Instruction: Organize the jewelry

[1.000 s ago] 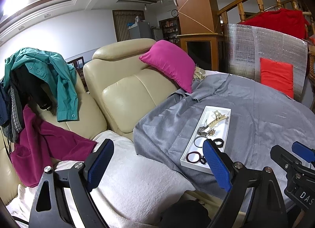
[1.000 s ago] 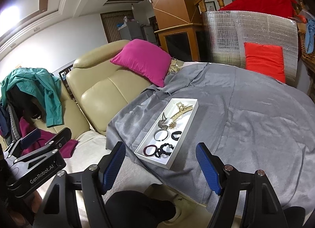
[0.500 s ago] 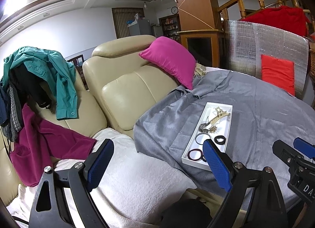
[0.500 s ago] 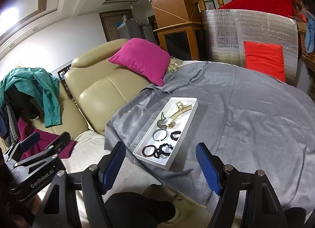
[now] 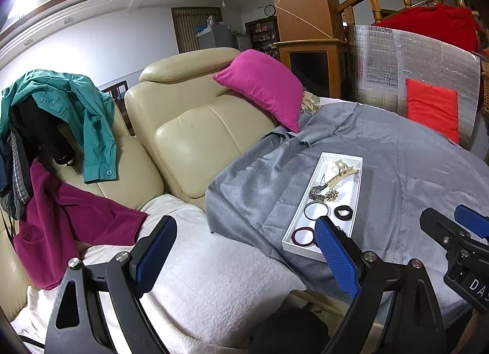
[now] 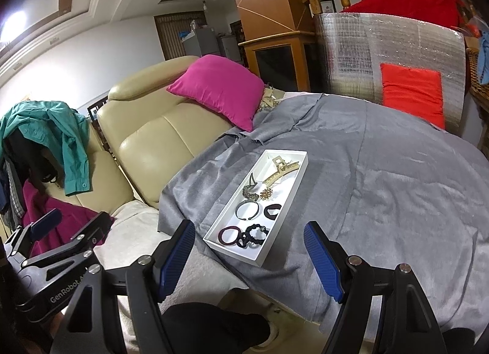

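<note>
A shallow white rectangular tray (image 6: 293, 176) lies on the grey woven cloth (image 6: 382, 189) covering the table, holding one beige claw clip (image 6: 279, 172), two smooth bangles and two black scrunchies. Both grippers' ribbed blue fingers (image 6: 321, 262) stand apart, empty.

Lighting's pretty uneven here. A ceiling light (image 5: 23, 2) blows out to pure white in the upper left of both views and washes the white wall (image 5: 107, 48) beside it. The rest is dimmer indoor light, soft shadows only, like the one along the right side of the white tray (image 6: 301, 170). The silver foil panel (image 6: 382, 42) at upper right picks up sparkly glare. Heavy fisheye bend, black vignette in the corners. Everything's reasonably sharp, no motion blur, though the far room looks murky.
</note>
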Demonstrator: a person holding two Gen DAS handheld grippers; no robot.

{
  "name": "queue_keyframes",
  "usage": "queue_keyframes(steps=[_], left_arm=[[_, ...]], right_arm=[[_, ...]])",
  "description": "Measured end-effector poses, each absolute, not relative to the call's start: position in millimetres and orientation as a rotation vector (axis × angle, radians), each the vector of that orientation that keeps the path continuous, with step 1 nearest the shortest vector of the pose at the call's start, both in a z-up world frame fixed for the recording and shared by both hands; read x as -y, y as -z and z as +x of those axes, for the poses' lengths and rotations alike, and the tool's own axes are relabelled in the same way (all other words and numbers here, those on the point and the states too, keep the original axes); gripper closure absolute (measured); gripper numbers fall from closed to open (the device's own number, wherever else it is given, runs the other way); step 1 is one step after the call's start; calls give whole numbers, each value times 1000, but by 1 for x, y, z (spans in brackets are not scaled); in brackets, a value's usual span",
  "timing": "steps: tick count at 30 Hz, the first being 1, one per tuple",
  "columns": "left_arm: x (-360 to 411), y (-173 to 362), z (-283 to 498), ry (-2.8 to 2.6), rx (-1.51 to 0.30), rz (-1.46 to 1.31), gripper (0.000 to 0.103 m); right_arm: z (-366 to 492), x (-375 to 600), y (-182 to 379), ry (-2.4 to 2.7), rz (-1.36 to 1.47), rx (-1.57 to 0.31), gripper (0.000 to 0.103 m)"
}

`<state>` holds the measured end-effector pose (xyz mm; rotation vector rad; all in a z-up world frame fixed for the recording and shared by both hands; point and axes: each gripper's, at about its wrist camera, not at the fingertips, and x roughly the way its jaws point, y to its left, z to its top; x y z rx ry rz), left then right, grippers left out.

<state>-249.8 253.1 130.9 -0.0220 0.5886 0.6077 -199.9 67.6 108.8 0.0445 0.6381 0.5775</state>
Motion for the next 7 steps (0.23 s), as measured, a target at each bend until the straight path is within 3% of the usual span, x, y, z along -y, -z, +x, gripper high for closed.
queue_keyframes(steps=[7], left_arm=[[-247, -127, -239, -612, -576, 19, 11]], right_arm=[[-192, -69, -107, -578, 42, -641, 26]])
